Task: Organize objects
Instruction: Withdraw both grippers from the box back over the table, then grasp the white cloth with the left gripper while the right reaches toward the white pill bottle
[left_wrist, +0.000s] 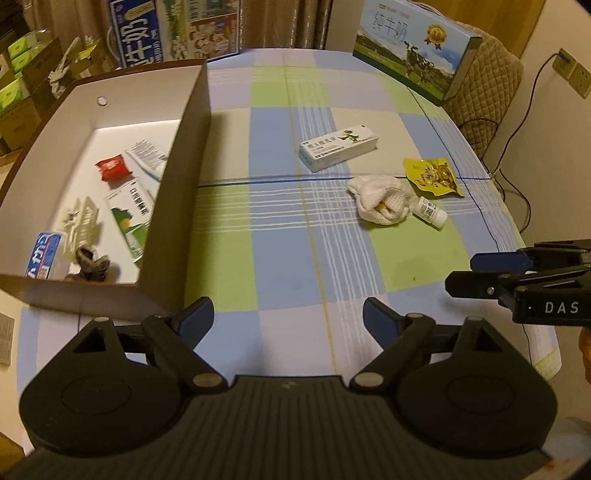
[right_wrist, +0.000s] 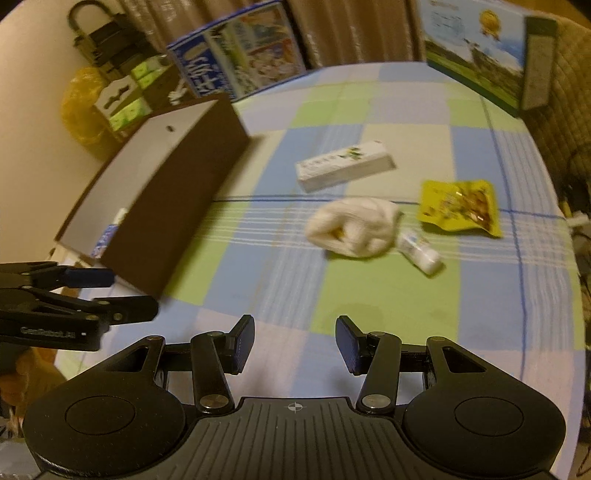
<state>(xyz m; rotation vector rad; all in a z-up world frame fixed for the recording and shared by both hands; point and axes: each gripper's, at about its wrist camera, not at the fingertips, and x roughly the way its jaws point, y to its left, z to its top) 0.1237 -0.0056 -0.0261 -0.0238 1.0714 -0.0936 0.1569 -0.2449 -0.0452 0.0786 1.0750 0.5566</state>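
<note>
A brown box (left_wrist: 192, 147) with a white inside stands at the table's left and holds several items: a red packet (left_wrist: 112, 169), a toothpaste tube (left_wrist: 42, 254), a green-white carton (left_wrist: 129, 218). On the checked cloth lie a white medicine box (left_wrist: 338, 147), a white cloth bundle (left_wrist: 380, 197), a small white bottle (left_wrist: 428, 212) and a yellow snack packet (left_wrist: 432, 176). My left gripper (left_wrist: 288, 319) is open and empty near the box's front corner. My right gripper (right_wrist: 295, 343) is open and empty, short of the bundle (right_wrist: 351, 225).
Two milk cartons stand at the table's far edge, one (left_wrist: 413, 48) at the right, one (left_wrist: 140, 33) behind the brown box. A quilted chair back (left_wrist: 487, 92) is at the right, with a wall socket and cable beyond.
</note>
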